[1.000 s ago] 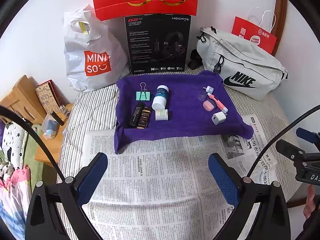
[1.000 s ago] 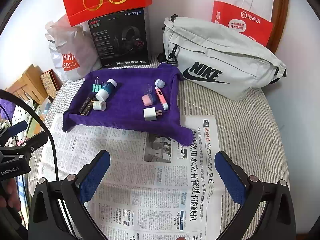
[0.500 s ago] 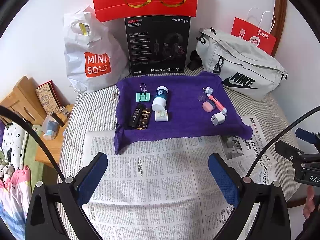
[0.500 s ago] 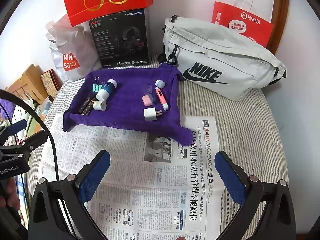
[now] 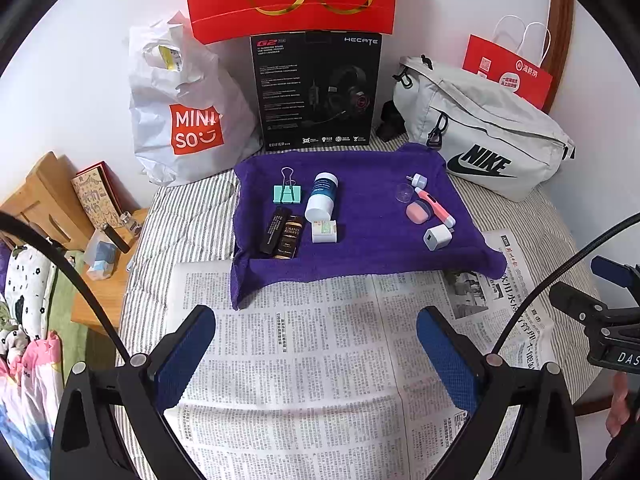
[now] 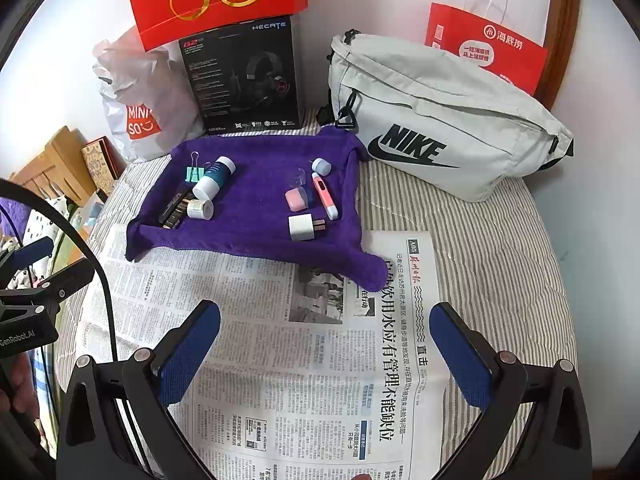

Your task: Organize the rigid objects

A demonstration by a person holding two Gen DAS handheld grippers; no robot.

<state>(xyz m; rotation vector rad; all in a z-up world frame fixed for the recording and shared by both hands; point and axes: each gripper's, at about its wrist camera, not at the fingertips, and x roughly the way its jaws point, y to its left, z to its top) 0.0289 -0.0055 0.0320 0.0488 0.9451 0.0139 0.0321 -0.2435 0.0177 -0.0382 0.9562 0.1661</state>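
On the purple towel [image 5: 360, 240] the small objects lie in two groups: binder clip [image 5: 287, 193], bottle [image 5: 321, 197] and dark tubes [image 5: 282, 232] at the left, pink pen [image 5: 434, 207] and white charger [image 5: 437, 237] at the right. This could be a finished sorting or one still waiting. The left gripper [image 5: 316, 358] and the right gripper [image 6: 326, 354] hover over the newspaper [image 5: 320, 360], jaws wide apart and holding nothing.

Left black two-finger gripper with blue textured pads [image 5: 316, 354]: jaws spread wide, nothing between them, held level, pointing forward. Right black two-finger gripper with blue textured pads [image 6: 325, 354]: same pose, jaws wide apart, empty. Both sit side by side, well apart.
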